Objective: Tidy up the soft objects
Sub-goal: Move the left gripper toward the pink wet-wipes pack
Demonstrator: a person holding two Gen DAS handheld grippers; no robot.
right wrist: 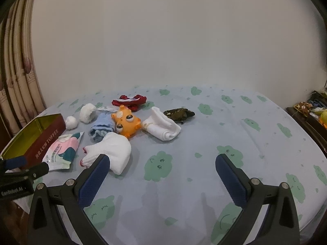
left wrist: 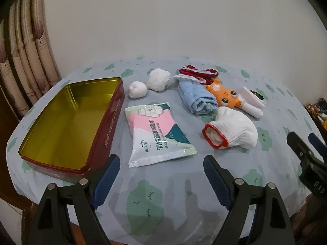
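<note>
One red tin [right wrist: 44, 137] lettered "TOFFEE", wipes pack [left wrist: 158, 131] print seemingly Chinese

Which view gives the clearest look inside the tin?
The left wrist view: the tin lies close, its whole gold interior visible with nothing in it. The right wrist view catches only part of it at the frame edge, mostly the red side reading TOFFEE.
</note>
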